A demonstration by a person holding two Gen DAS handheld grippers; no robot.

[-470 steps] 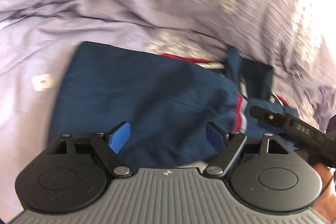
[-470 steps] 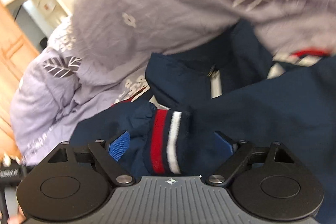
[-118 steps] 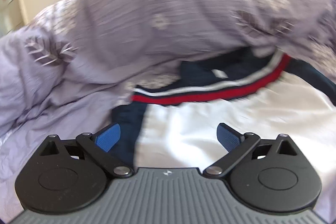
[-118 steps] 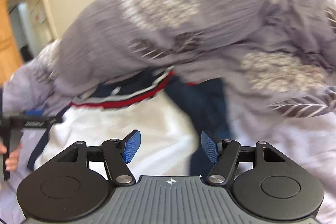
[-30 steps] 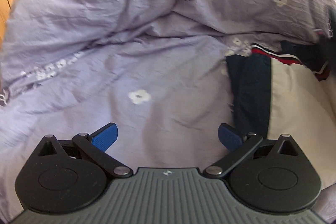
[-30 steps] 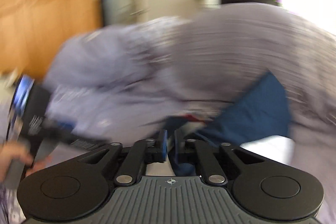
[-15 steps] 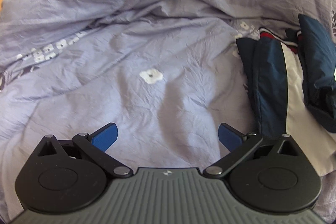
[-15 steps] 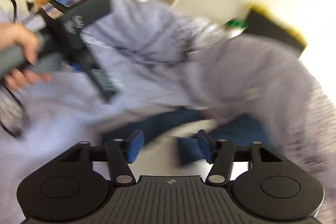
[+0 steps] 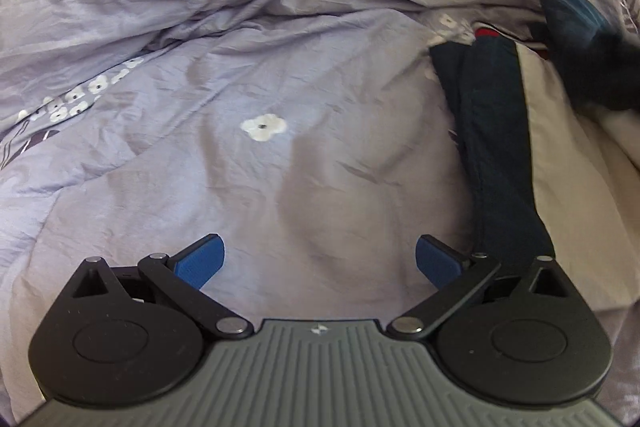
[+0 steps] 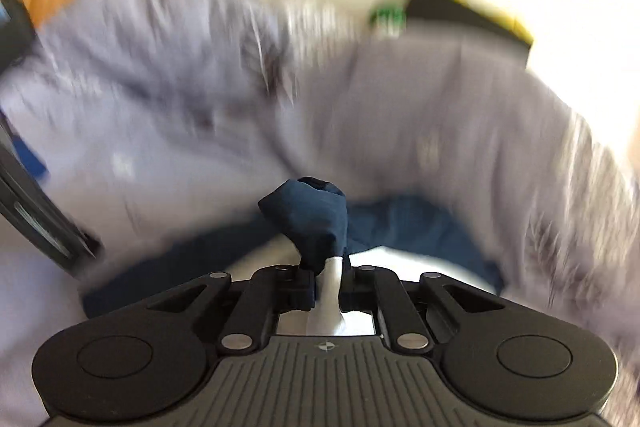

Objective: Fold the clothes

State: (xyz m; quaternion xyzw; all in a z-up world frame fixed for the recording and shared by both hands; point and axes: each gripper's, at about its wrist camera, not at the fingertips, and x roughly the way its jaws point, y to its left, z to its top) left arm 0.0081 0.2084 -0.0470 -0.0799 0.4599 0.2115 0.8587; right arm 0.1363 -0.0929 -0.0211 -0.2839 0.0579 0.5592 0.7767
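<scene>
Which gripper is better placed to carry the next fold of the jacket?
Right. The right gripper is shut on a bunched navy jacket corner; the left gripper is open over bare duvet.

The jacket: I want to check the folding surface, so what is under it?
The jacket lies on a lilac floral duvet, which shows along its left edge. Whatever lies under the jacket's middle is covered.

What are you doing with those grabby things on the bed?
A person is folding a navy and white jacket on a purple flowery duvet. The right gripper has just closed and is pinching a bunched-up bit of the jacket's navy and white cloth. The left gripper is open, holding nothing, over bare duvet just beside the jacket's edge. The jacket is only partly folded so far.
</scene>
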